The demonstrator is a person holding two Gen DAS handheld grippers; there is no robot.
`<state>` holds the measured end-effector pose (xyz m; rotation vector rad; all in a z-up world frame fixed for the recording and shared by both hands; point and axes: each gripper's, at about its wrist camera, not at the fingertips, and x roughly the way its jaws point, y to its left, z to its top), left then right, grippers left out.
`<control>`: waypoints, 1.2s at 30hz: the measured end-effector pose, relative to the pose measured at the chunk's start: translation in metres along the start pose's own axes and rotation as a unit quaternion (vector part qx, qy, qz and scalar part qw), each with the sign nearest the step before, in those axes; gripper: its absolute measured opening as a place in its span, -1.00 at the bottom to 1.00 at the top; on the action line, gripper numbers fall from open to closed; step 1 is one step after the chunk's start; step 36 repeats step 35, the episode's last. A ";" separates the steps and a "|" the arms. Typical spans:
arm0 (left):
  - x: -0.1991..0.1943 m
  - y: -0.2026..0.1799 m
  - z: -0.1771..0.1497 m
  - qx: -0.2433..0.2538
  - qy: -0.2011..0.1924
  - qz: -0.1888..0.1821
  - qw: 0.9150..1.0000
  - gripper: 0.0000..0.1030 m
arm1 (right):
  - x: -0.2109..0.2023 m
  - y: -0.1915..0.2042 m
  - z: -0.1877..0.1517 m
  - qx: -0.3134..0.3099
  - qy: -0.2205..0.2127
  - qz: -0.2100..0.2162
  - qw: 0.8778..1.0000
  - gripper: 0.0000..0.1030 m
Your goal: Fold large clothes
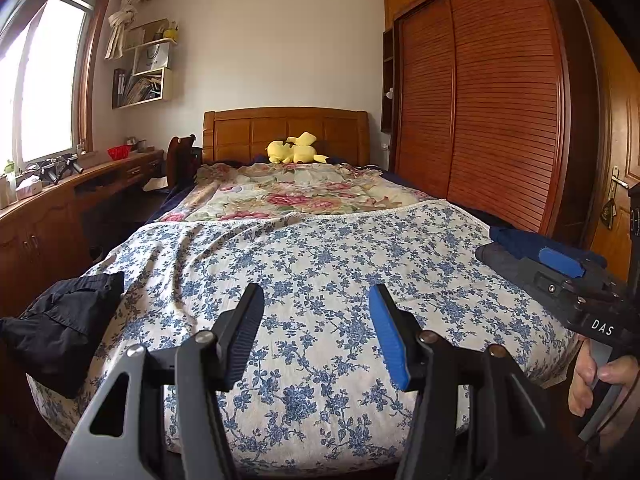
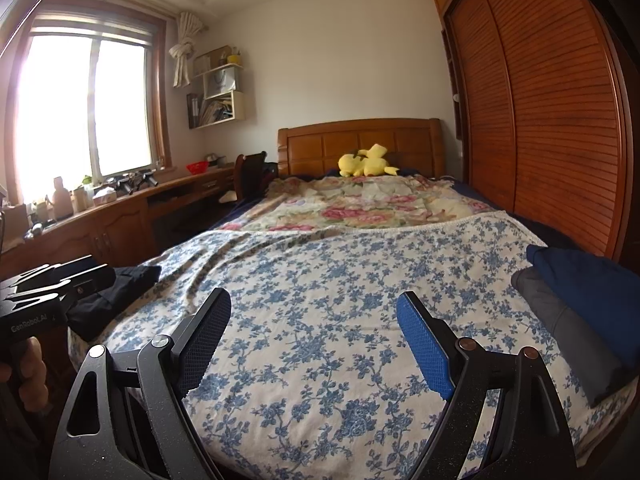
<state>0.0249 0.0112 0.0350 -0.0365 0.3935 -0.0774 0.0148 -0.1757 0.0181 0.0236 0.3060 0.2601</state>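
A crumpled black garment (image 1: pixel 64 328) (image 2: pixel 116 292) lies on the left corner of the bed's foot. On the right edge a folded navy garment (image 1: pixel 516 236) (image 2: pixel 592 288) rests on a folded grey one (image 1: pixel 496 258) (image 2: pixel 560 320). My left gripper (image 1: pixel 316 300) hovers open over the blue-flowered sheet (image 1: pixel 320 248), nothing between its fingers. My right gripper (image 2: pixel 314 304) is open wider above the same sheet (image 2: pixel 340 280), also holding nothing. Each gripper shows at the edge of the other's view: the right gripper (image 1: pixel 556 268) near the folded stack, the left gripper (image 2: pixel 60 276) beside the black garment.
A pink-flowered quilt (image 1: pixel 288 192) covers the far half of the bed, with a yellow plush toy (image 1: pixel 294 150) at the wooden headboard. A slatted wardrobe (image 1: pixel 480 112) runs along the right side. A wooden desk (image 1: pixel 80 184) with clutter and a window stand on the left.
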 end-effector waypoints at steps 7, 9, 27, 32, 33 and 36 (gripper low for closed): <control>-0.002 -0.002 0.000 0.003 -0.002 0.000 1.000 0.05 | 0.000 0.000 -0.001 0.000 0.000 0.001 1.000 0.68; -0.002 -0.003 0.000 0.003 -0.002 0.001 1.000 0.05 | 0.000 0.000 0.000 0.000 0.000 0.000 1.000 0.68; -0.003 -0.003 -0.001 0.002 0.000 0.002 1.000 0.05 | 0.000 0.001 0.000 0.000 0.000 0.000 1.000 0.68; -0.003 -0.002 -0.002 0.001 0.000 0.002 1.000 0.05 | 0.000 0.002 0.000 0.000 0.000 0.001 1.000 0.68; -0.003 -0.002 -0.002 0.002 0.000 0.003 1.000 0.05 | 0.000 0.002 0.000 0.000 0.000 0.001 1.000 0.68; -0.003 -0.002 -0.002 0.002 0.000 0.003 1.000 0.05 | 0.000 0.002 0.000 0.000 0.000 0.001 1.000 0.68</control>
